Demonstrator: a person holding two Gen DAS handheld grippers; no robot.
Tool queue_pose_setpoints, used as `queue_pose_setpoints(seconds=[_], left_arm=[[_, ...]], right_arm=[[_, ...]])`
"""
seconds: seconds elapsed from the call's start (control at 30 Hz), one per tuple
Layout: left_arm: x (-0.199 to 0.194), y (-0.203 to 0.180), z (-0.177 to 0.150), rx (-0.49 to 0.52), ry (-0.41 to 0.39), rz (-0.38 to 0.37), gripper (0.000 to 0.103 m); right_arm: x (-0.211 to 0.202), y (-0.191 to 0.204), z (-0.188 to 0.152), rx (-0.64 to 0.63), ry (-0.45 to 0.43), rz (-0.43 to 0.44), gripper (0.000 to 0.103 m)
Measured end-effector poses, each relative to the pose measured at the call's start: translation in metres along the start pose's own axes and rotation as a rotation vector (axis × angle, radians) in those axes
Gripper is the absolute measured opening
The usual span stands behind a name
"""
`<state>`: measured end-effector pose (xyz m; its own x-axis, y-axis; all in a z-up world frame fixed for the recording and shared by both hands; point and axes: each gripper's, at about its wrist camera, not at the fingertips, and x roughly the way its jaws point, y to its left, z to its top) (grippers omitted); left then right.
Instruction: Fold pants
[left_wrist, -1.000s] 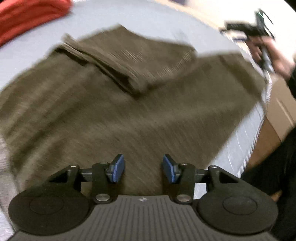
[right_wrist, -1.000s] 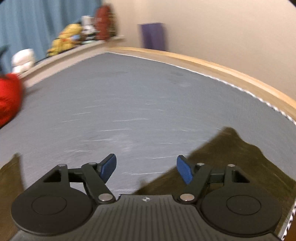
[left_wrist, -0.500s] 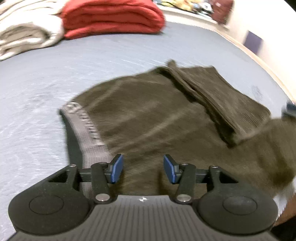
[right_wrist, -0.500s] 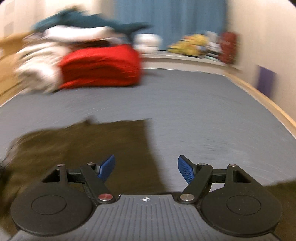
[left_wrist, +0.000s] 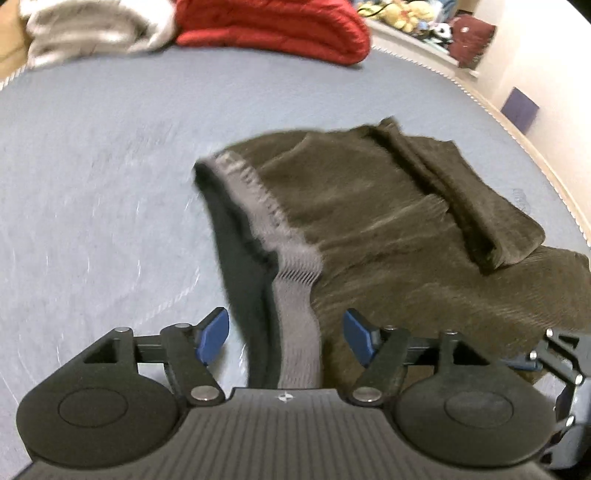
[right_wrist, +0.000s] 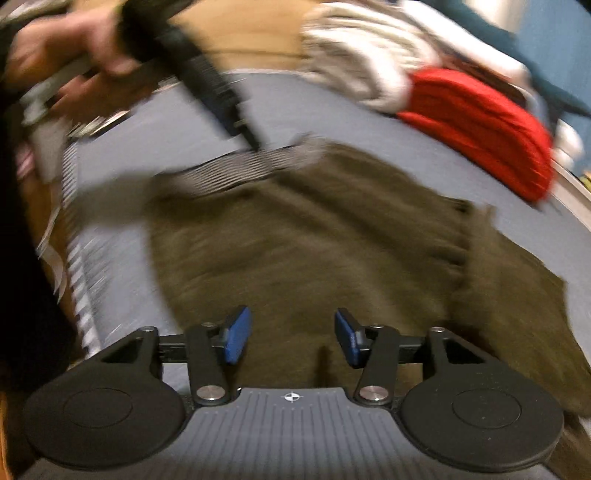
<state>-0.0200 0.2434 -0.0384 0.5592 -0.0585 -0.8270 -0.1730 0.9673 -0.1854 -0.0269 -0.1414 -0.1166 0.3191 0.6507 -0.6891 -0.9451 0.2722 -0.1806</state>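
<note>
Dark olive-brown pants lie on a grey-blue bed, partly folded, with a leg doubled over on top. Their grey waistband runs toward my left gripper, which is open with the waistband between its blue pads, not touching. My right gripper is open and empty just above the pants. In the right wrist view, the left gripper and the hand holding it are over the waistband. The right gripper's edge shows in the left wrist view.
The grey-blue mattress spreads to the left. A red folded blanket and a pale one lie at the far end. Toys sit on a shelf. The bed's edge is at the left in the right wrist view.
Both views have swung left. The left gripper has moved to the waistband and opened wider. The right gripper has turned from bare mattress to face the pants and narrowed a little.
</note>
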Motion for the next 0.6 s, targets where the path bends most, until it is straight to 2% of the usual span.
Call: queue_pose_setpoints(seconds=[0.1, 0.2, 0.4, 0.47, 0.5, 0.53, 0.57, 0.6], left_arm=[[0.014, 0.009, -0.008, -0.049, 0.062, -0.007, 0.074], [0.027, 0.006, -0.015, -0.04, 0.104, -0.017, 0.074], [0.034, -0.009, -0.021, 0.035, 0.099, -0.002, 0.075], [0.034, -0.008, -0.021, 0.036, 0.092, -0.009, 0.063], [0.034, -0.009, -0.021, 0.041, 0.091, -0.021, 0.052], [0.033, -0.01, -0.021, 0.055, 0.087, -0.021, 0.043], [0.03, -0.012, -0.022, 0.079, 0.08, -0.02, 0.039], [0.026, -0.014, -0.023, 0.098, 0.07, -0.02, 0.034]], right_arm=[[0.002, 0.016, -0.005, -0.087, 0.012, 0.018, 0.059], [0.002, 0.013, -0.001, -0.076, 0.028, 0.047, 0.059], [0.002, 0.023, 0.006, -0.142, 0.042, 0.118, 0.06], [0.006, 0.028, 0.005, -0.161, 0.034, 0.112, 0.059], [0.007, 0.027, 0.006, -0.156, 0.034, 0.119, 0.056], [0.008, 0.025, 0.007, -0.14, 0.034, 0.136, 0.042], [0.01, 0.022, 0.008, -0.127, 0.036, 0.146, 0.029], [0.011, 0.021, 0.01, -0.12, 0.04, 0.152, 0.026]])
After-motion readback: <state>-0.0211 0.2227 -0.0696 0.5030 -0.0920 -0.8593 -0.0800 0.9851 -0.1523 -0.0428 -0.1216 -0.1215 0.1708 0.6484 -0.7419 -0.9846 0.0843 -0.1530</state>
